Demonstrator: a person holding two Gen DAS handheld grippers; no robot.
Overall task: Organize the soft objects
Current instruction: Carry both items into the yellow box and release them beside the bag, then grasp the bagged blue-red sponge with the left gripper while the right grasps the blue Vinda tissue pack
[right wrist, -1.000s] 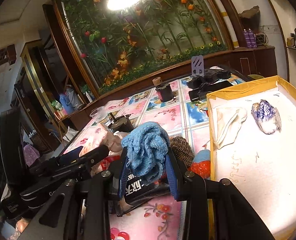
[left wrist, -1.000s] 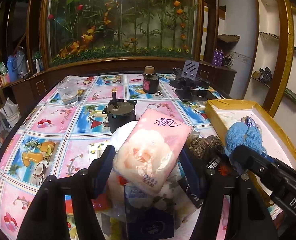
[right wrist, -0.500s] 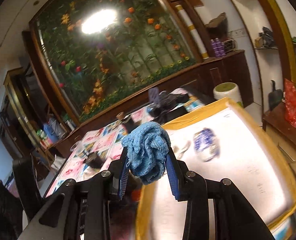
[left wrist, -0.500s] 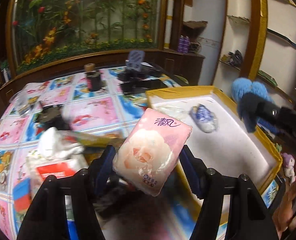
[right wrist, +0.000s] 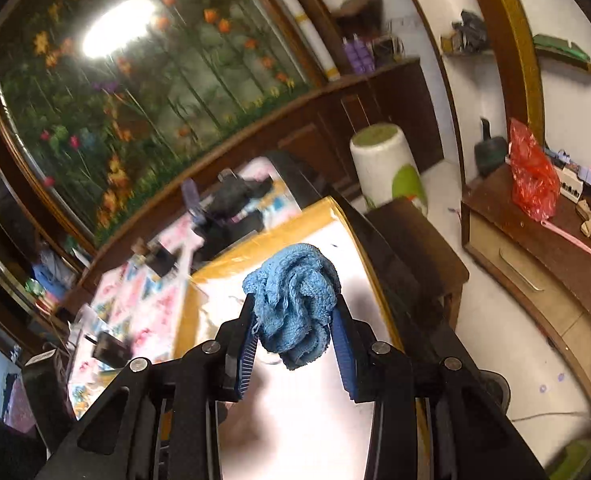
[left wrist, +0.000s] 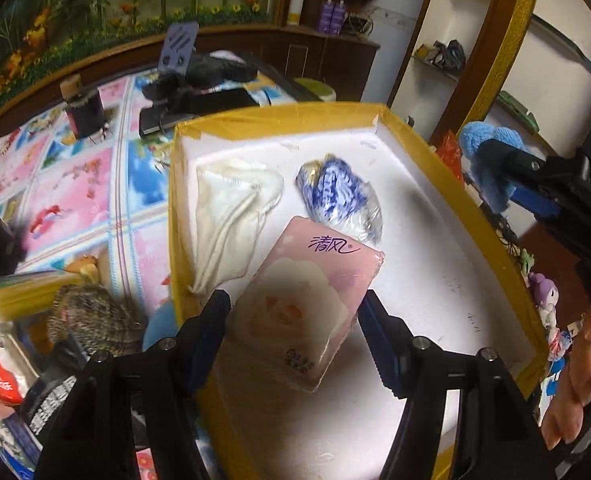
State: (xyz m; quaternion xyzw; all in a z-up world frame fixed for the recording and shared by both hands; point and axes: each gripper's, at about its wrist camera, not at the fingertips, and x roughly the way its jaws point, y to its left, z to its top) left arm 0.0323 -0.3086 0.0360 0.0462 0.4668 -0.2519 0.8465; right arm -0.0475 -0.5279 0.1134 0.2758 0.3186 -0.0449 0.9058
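My left gripper (left wrist: 293, 320) is shut on a pink tissue pack (left wrist: 307, 300) and holds it over the near half of a yellow-rimmed box (left wrist: 279, 118) with a white floor. Inside the box lie a white cloth (left wrist: 231, 216) and a blue-and-white wrapped pack (left wrist: 337, 196). My right gripper (right wrist: 295, 328) is shut on a bunched blue towel (right wrist: 293, 304), held above the box's (right wrist: 263, 246) right side. In the left wrist view the blue towel (left wrist: 483, 148) and the right gripper's finger show beyond the box's right rim.
A table with a colourful fruit-print cloth (left wrist: 75, 188) lies left of the box, with a dark jar (left wrist: 81, 110), a black device (left wrist: 199, 92), a brown knitted item (left wrist: 91, 320) and packets. Right of the table are a white bin (right wrist: 387, 168) and a low wooden cabinet (right wrist: 535, 240).
Both grippers swung rightward from the pile on the table to over the yellow box, each still carrying its object. The box now fills both views.
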